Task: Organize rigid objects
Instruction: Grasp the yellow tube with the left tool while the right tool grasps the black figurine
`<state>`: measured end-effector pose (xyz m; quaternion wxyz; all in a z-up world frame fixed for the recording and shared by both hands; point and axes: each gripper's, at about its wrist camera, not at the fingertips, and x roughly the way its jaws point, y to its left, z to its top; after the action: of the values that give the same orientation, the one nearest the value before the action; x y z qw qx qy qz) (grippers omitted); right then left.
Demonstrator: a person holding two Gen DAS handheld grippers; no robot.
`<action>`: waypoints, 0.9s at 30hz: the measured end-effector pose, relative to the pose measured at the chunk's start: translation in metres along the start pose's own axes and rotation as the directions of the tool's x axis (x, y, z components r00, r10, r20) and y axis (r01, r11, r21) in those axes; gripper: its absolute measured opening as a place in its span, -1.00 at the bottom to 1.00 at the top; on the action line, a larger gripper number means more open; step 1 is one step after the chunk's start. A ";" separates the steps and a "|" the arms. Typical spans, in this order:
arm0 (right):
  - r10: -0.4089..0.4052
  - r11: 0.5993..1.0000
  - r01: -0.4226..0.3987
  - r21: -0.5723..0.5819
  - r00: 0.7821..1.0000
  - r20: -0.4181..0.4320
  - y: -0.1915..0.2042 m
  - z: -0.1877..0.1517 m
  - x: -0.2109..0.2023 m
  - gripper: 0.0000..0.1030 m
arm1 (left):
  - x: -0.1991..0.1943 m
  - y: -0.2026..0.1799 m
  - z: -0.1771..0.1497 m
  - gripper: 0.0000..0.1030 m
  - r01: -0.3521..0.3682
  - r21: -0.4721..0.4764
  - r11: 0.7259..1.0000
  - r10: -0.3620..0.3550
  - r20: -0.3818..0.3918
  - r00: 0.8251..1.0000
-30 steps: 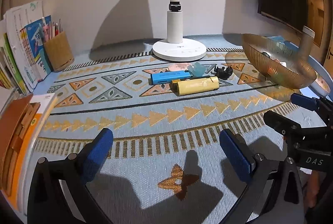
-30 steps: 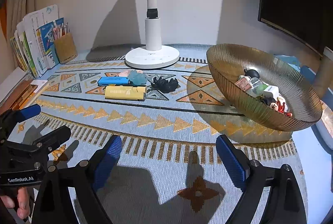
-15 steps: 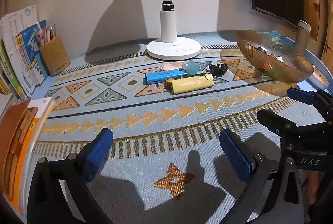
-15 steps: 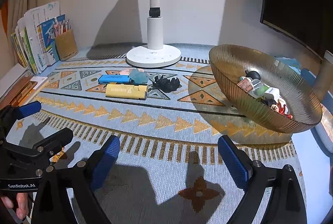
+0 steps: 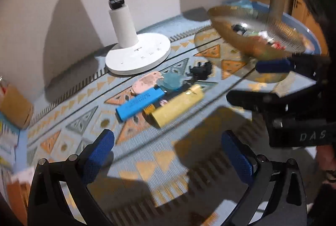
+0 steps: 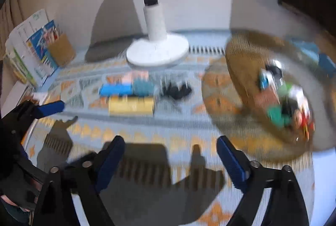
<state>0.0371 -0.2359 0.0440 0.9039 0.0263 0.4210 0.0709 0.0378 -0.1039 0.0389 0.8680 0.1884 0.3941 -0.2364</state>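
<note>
Both hands are heading for the pile by the lamp base. My left gripper has its fingers spread and empty; my right gripper is closing on nothing yet. I'd take the yellow block first (it's nearest), gripping its long sides, then go to the gold bowl.

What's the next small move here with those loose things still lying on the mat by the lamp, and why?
Probably ease the left gripper forward and down onto the yellow block, the nearest loose piece. Its fingers are spread with nothing between them, and the block lies just ahead on the mat. The right gripper, jaws closing on nothing, sits nearer the bowl.
</note>
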 end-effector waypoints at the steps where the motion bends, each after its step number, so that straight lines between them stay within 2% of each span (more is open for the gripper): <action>1: -0.019 1.000 0.019 0.006 1.000 -0.008 0.001 0.005 0.007 0.43 | 0.007 0.002 0.001 0.77 0.005 0.010 1.000 -0.004 -0.004 1.000; 2: -0.045 0.999 0.045 0.015 0.999 -0.019 0.001 0.011 0.017 0.40 | 0.015 0.005 0.003 0.60 0.011 0.017 1.000 -0.011 -0.006 1.000; 5: -0.013 0.996 0.017 0.088 0.999 -0.046 -0.006 0.022 0.039 0.40 | 0.033 0.010 0.006 0.46 0.051 0.026 0.998 -0.051 -0.011 0.999; 7: 0.031 0.988 -0.020 0.152 0.997 -0.072 -0.013 0.026 0.053 0.39 | 0.042 0.008 0.007 0.45 0.043 0.044 0.998 -0.043 -0.011 0.999; 9: 0.049 0.980 -0.033 0.196 0.996 -0.076 -0.019 0.030 0.064 0.39 | 0.045 0.007 0.010 0.45 0.067 0.048 0.997 -0.067 0.000 0.998; 13: 0.001 0.986 0.008 0.168 0.998 -0.057 -0.015 0.039 0.075 0.37 | 0.047 0.002 0.013 0.12 0.086 0.063 0.994 -0.086 0.005 0.996; 14: -0.016 0.988 0.024 0.152 0.999 -0.052 -0.012 0.041 0.077 0.28 | 0.046 0.001 0.013 -0.02 0.089 0.065 0.994 -0.089 0.007 0.996; 15: -0.023 0.990 0.029 0.140 0.999 -0.046 -0.010 0.041 0.077 0.20 | 0.045 -0.001 0.013 -0.04 0.086 0.065 0.994 -0.087 0.009 0.996; 16: -0.012 0.992 0.017 0.127 0.999 -0.038 -0.009 0.041 0.076 -0.04 | 0.045 -0.002 0.012 -0.12 0.076 0.068 0.995 -0.077 0.010 0.997; 18: -0.019 0.992 0.023 0.121 0.999 -0.031 -0.008 0.041 0.076 -0.06 | 0.041 -0.006 0.009 -0.19 0.058 0.068 0.996 -0.059 0.014 0.998; 20: 0.012 0.989 -0.007 0.145 0.999 -0.033 -0.014 0.039 0.073 -0.08 | 0.035 -0.008 0.006 -0.37 0.049 0.041 0.998 -0.049 0.003 0.999; 22: 0.048 0.984 -0.042 0.173 0.998 -0.036 -0.020 0.034 0.065 -0.08 | 0.026 -0.003 0.001 -0.49 0.069 -0.014 0.997 -0.069 -0.003 0.998; 24: 0.071 0.982 -0.065 0.177 0.997 -0.028 -0.023 0.027 0.050 -0.08 | 0.015 0.006 -0.008 -0.67 0.138 -0.117 0.983 -0.142 -0.020 0.990; 27: 0.101 0.980 -0.099 0.174 0.995 -0.005 -0.028 0.011 0.021 -0.08 | -0.003 0.009 -0.032 -0.67 0.206 -0.213 0.955 -0.219 -0.040 0.975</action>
<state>0.0620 -0.2598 0.0323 0.8905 0.1257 0.4299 0.0796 0.0220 -0.0789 0.0227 0.8393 0.0608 0.4620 -0.2800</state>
